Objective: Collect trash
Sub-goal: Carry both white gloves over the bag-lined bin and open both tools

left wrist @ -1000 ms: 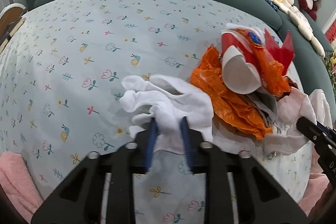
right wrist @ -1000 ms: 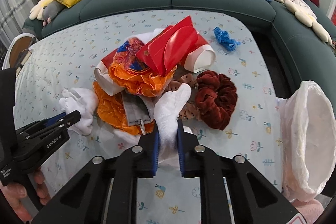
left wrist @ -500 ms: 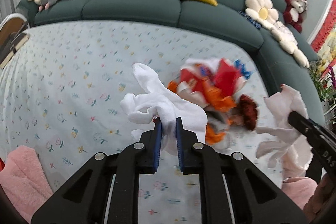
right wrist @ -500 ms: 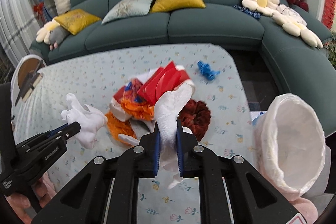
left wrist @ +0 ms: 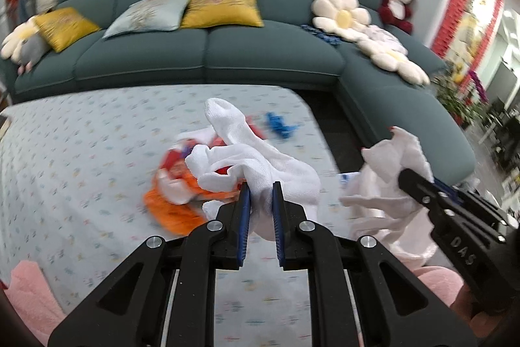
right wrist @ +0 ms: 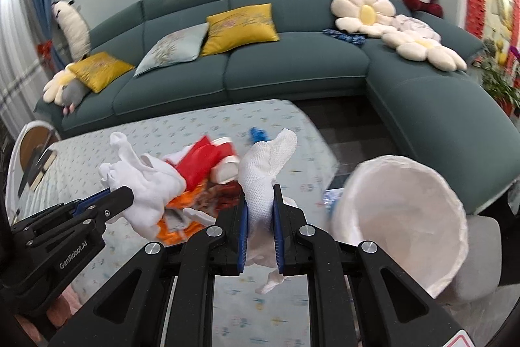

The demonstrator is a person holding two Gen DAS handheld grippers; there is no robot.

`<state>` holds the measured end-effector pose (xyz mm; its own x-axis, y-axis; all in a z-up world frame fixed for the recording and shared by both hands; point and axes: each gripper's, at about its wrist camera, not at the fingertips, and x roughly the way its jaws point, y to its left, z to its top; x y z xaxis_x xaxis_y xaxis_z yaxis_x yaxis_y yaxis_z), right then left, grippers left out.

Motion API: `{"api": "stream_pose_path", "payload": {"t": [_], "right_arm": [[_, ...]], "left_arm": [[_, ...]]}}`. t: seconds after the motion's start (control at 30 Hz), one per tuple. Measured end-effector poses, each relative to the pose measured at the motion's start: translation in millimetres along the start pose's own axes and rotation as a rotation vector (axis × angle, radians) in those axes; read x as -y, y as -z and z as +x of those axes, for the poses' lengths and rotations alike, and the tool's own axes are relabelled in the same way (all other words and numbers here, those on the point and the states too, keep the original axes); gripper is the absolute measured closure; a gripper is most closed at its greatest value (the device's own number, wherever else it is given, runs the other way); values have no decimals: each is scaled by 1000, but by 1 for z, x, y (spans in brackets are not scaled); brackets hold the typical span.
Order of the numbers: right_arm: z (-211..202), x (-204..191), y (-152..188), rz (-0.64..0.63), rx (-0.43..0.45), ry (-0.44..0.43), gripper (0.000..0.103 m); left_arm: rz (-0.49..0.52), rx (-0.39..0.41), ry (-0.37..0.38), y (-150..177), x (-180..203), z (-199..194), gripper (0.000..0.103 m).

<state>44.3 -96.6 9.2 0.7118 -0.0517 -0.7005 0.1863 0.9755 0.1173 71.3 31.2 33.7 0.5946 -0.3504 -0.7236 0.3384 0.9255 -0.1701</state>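
Teal sofa (right wrist: 292, 60) behind, patterned tablecloth (left wrist: 81, 168) below, both grippers lifted clear with white cloth.

White-lined bin (right wrist: 403, 223) gapes at the right gripper's side; on the cloth lies the blurred trash pile (left wrist: 182, 184), seemingly orange and red wrappers. Left gripper (left wrist: 260, 194) is clamped on a white glove (left wrist: 260, 165) held above the pile; right gripper (right wrist: 260, 197) pinches a second white glove (right wrist: 263, 171), its tip upright, near the bin.

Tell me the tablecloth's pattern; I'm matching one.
Pale blue tablecloth with small scattered floral motifs, clearest in the right wrist view.
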Motion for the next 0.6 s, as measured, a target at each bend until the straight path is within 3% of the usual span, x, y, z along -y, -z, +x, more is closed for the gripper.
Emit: {"api": "stream_pose_path", "payload": {"t": [0.6], "right_arm": [[-13, 143, 16, 191, 20, 156, 91]], "left_arm": [[215, -45, 134, -3, 142, 44, 90]]}}
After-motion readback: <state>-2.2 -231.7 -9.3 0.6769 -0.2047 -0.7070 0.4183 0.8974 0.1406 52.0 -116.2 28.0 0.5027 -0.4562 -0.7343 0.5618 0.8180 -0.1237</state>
